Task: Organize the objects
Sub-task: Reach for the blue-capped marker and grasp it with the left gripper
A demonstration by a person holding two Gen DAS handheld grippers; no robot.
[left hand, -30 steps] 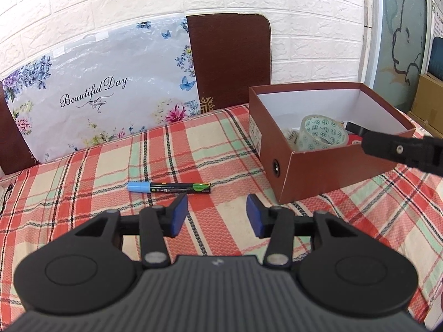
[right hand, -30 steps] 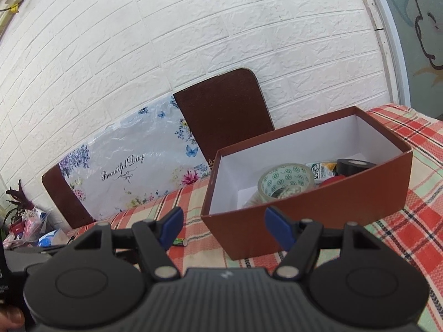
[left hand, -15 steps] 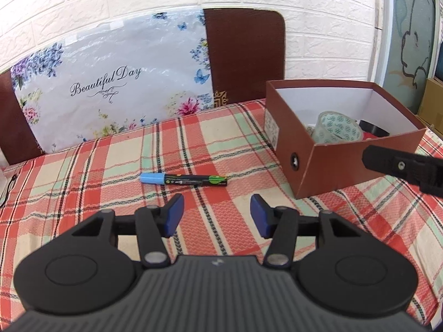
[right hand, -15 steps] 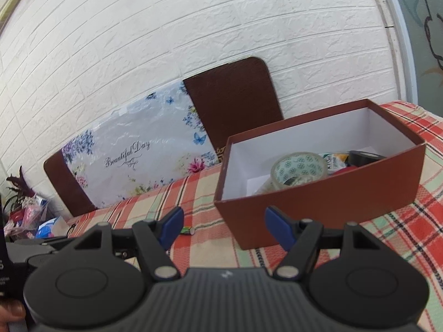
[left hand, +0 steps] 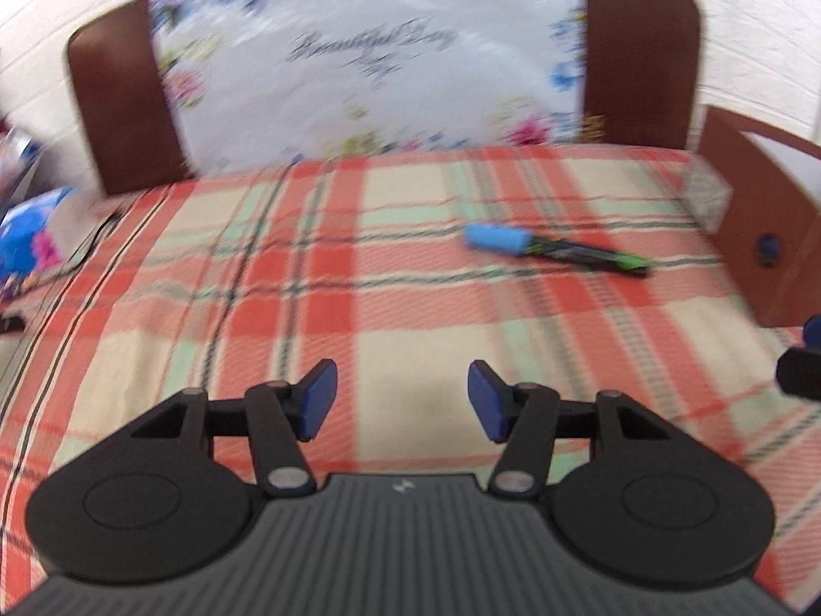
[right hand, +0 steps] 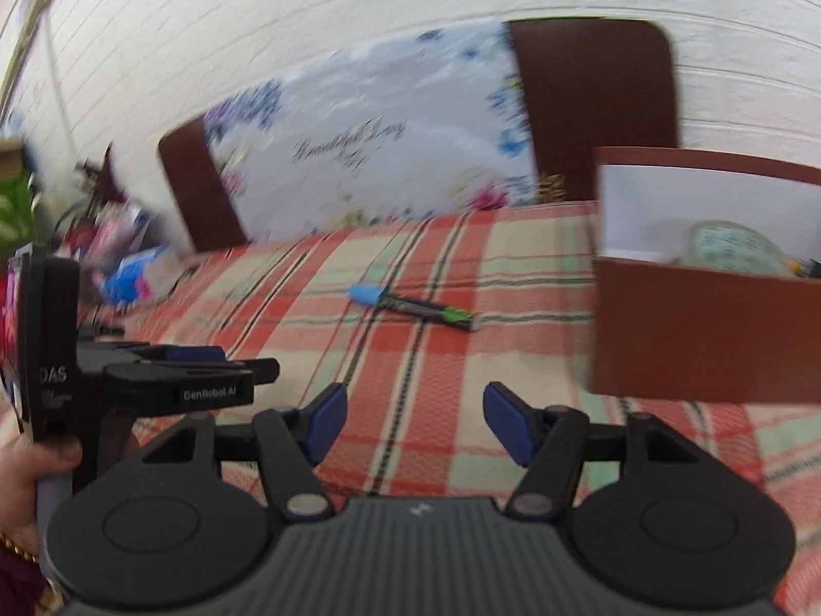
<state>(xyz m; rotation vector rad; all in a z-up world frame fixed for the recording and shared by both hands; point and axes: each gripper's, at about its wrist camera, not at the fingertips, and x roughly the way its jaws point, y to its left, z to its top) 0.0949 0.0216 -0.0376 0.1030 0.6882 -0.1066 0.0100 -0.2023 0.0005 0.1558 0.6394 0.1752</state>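
A marker with a light blue cap and a black and green barrel (left hand: pixel 554 250) lies on the plaid tablecloth (left hand: pixel 318 318), also in the right wrist view (right hand: pixel 410 306). A brown box (right hand: pixel 708 339) stands to its right, with a tape roll (right hand: pixel 734 249) inside; its end wall shows in the left wrist view (left hand: pixel 759 236). My left gripper (left hand: pixel 400 405) is open and empty, low over the cloth, well short and left of the marker. My right gripper (right hand: pixel 415 423) is open and empty, nearer than the marker. The left gripper also shows in the right wrist view (right hand: pixel 256 367).
A brown headboard with a floral "Beautiful Day" sheet (left hand: pixel 369 61) stands behind the table against a white brick wall (right hand: pixel 308 25). Cluttered packets (left hand: pixel 25 241) lie past the table's left edge. A cable (left hand: pixel 87 251) lies at the left corner.
Both views have swung left and are motion blurred. The box has slid to the right edge of both views. The marker lies where it was. Both grippers stay open.
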